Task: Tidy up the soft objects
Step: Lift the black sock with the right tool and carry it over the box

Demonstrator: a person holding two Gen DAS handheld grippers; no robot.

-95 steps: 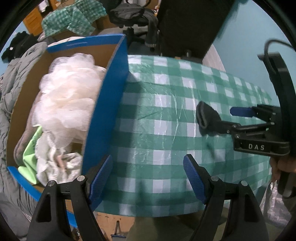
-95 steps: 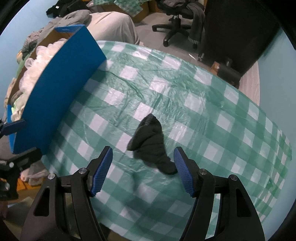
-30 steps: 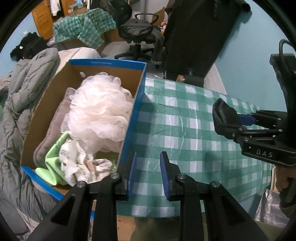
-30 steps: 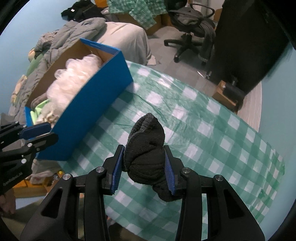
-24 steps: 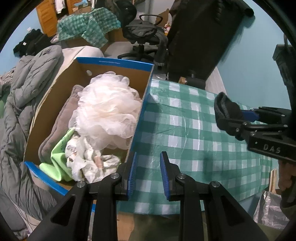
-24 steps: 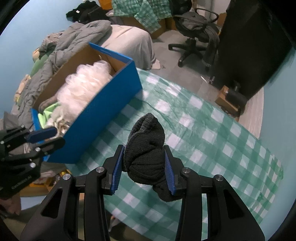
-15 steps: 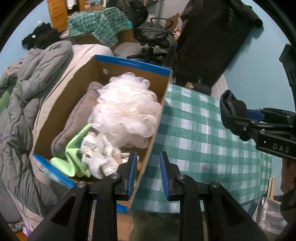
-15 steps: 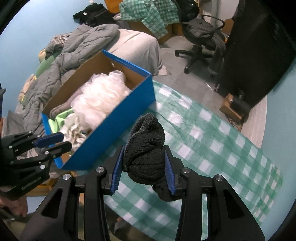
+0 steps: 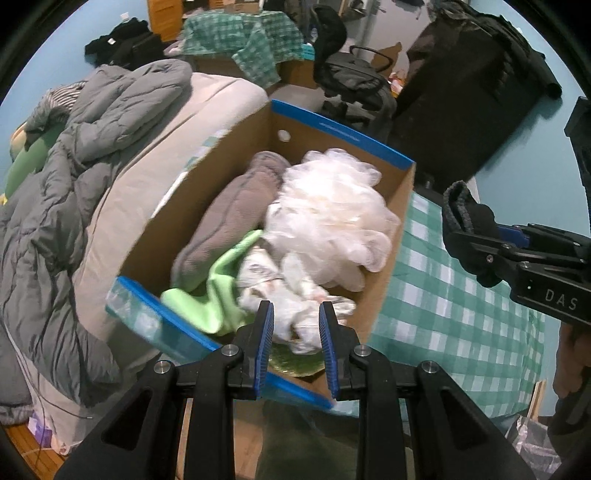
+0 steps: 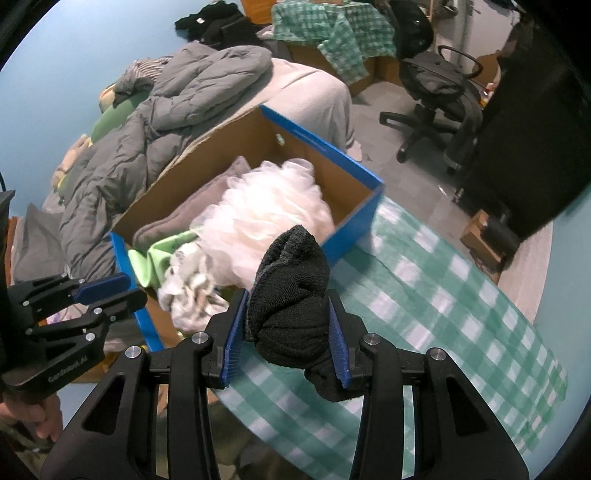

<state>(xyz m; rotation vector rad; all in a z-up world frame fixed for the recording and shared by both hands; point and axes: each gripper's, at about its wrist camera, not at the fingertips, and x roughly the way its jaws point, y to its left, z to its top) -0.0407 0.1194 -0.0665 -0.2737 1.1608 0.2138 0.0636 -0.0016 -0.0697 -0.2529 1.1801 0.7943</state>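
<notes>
A black knitted sock is bunched between the blue pads of my right gripper, which is shut on it, above the green checked tablecloth just right of the box. The blue cardboard box holds a white mesh pouf, a grey cloth, a green cloth and a crumpled white cloth. My left gripper hangs over the box's near end, jaws a narrow gap apart with nothing in them. In the left wrist view the right gripper and sock show at the right.
A bed with a grey padded jacket lies left of the box. Behind are an office chair, a tall black cabinet, a small carton on the floor and boxes draped in checked cloth.
The sock lay on the table between open right jaws; now they grip it, raised. Both grippers have moved left, the left one from the table to over the box, its jaws much narrower.
</notes>
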